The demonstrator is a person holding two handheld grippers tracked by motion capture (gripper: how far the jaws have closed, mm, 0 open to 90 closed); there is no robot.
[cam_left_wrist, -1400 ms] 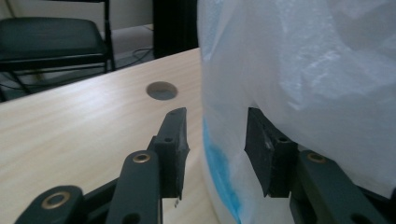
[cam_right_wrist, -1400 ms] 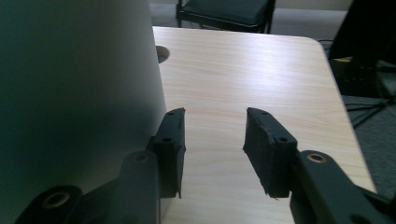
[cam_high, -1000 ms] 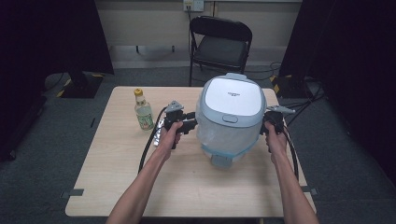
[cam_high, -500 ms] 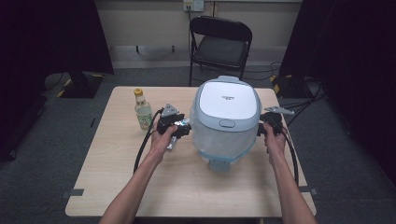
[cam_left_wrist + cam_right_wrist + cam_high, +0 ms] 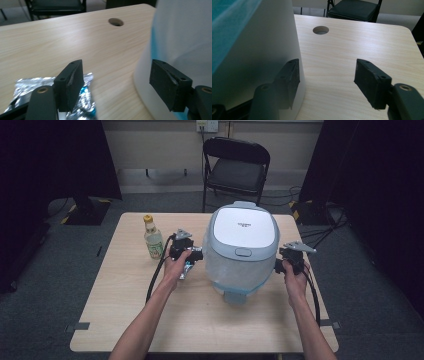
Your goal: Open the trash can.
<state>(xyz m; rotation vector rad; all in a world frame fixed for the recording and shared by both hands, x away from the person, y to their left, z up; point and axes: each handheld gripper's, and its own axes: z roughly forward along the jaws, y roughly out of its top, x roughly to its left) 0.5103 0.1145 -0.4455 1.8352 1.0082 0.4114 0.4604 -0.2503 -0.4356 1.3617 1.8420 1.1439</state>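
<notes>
A large rice cooker (image 5: 242,245) with a white lid and a pale blue body stands mid-table. My left gripper (image 5: 199,254) is level with its left side and my right gripper (image 5: 278,266) with its right side. In the left gripper view my left gripper (image 5: 116,82) is open and its jaws have just been opening; only table lies between them, and the cooker wall (image 5: 180,37) is behind one jaw. My right gripper (image 5: 327,82) is open too, though its jaws have just been closing a little; one jaw stands against the cooker wall (image 5: 249,50), the other over bare wood.
A crumpled foil packet (image 5: 30,85) lies under my left gripper, seen from above as the foil packet (image 5: 186,268). A small bottle (image 5: 153,239) with a yellow cap stands left of it. The table (image 5: 125,320) has a cable hole (image 5: 320,30). A black folding chair (image 5: 235,165) stands behind.
The left gripper drew a little away from the cooker's side and came back close to it. The right hand shifted slightly nearer the person. The cooker has stayed in place.
</notes>
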